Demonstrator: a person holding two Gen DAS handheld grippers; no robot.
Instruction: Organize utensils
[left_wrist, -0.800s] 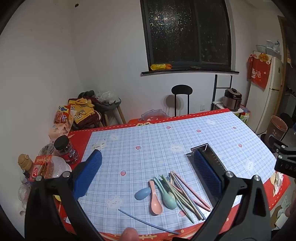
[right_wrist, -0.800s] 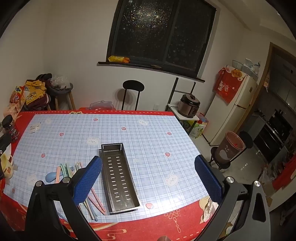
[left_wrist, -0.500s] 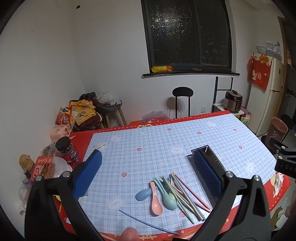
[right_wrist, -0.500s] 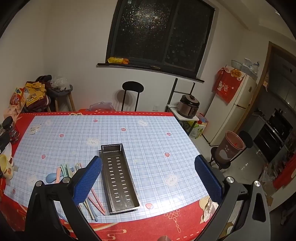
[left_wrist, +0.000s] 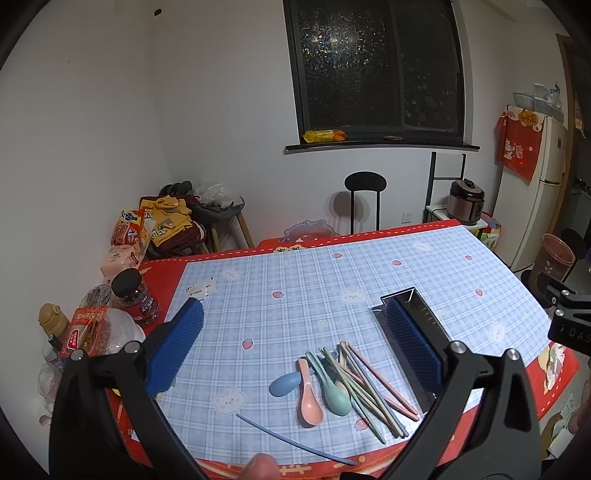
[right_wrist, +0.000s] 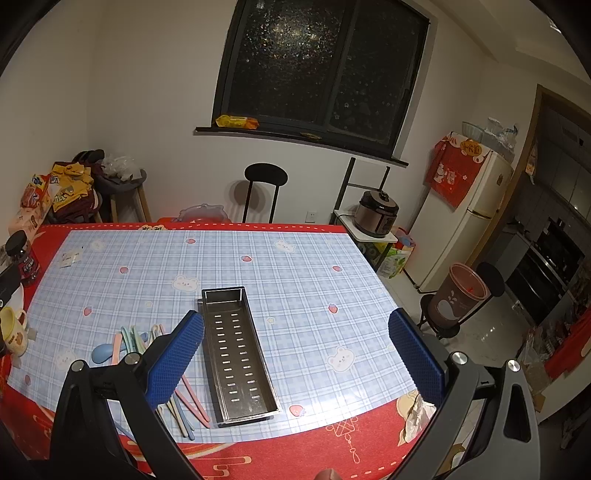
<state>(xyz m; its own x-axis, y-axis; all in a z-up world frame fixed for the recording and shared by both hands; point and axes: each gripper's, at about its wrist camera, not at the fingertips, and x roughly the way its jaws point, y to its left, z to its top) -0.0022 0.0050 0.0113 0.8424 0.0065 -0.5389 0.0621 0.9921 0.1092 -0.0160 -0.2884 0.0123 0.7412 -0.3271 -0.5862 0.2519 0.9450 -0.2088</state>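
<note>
A pile of pastel utensils lies on the plaid tablecloth: a pink spoon (left_wrist: 309, 397), a blue spoon (left_wrist: 285, 384), a green spoon (left_wrist: 334, 391) and several chopsticks (left_wrist: 373, 387). One blue chopstick (left_wrist: 295, 445) lies apart near the front edge. A perforated steel tray (right_wrist: 236, 350) stands empty to their right; it also shows in the left wrist view (left_wrist: 413, 306). My left gripper (left_wrist: 295, 354) is open and empty above the pile. My right gripper (right_wrist: 295, 354) is open and empty above the tray. The utensils (right_wrist: 129, 341) show partly behind its left finger.
Jars, a snack packet and a glass bowl (left_wrist: 110, 328) crowd the table's left edge. A dark-lidded jar (right_wrist: 24, 256) and a mug (right_wrist: 13, 330) stand at the left. A black stool (right_wrist: 264, 184) stands behind the table; a bin (right_wrist: 460, 299) and fridge stand to the right.
Both views have risen and drawn back very slightly. The utensils and the tray have not moved. Both grippers stay open.
</note>
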